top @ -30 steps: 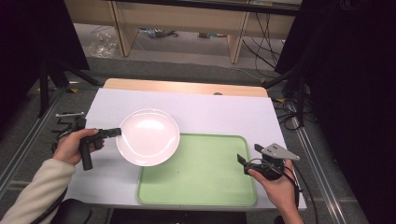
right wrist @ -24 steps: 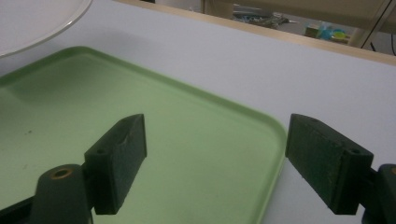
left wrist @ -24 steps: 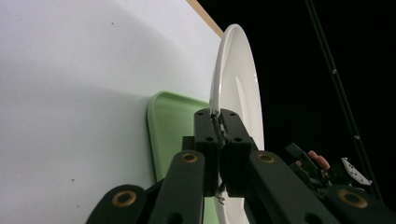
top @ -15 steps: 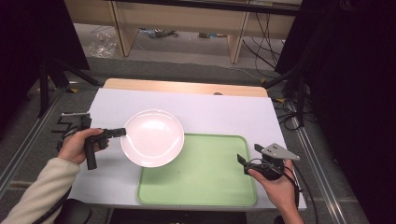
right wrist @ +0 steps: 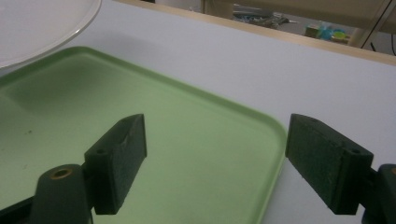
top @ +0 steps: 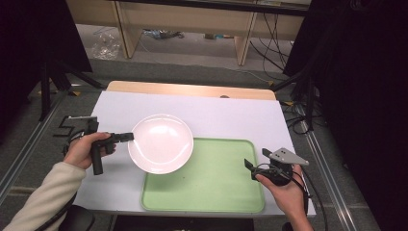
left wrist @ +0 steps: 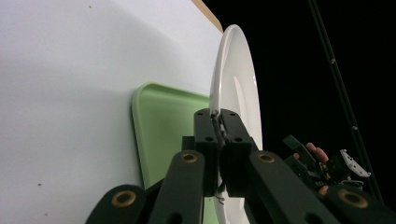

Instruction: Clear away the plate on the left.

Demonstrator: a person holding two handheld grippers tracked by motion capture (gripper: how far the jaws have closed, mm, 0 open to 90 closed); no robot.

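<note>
White-covered table (top: 231,113) | left gripper (top: 126,137) clamps white plate (top: 161,143) by its near rim | green tray (top: 211,185) just beyond the plate | right gripper (top: 250,166) gapes, idle

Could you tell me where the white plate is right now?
In the high view the plate is left of centre, its left rim clamped in the left hand-held gripper, its right part over the green tray's top-left corner.
</note>
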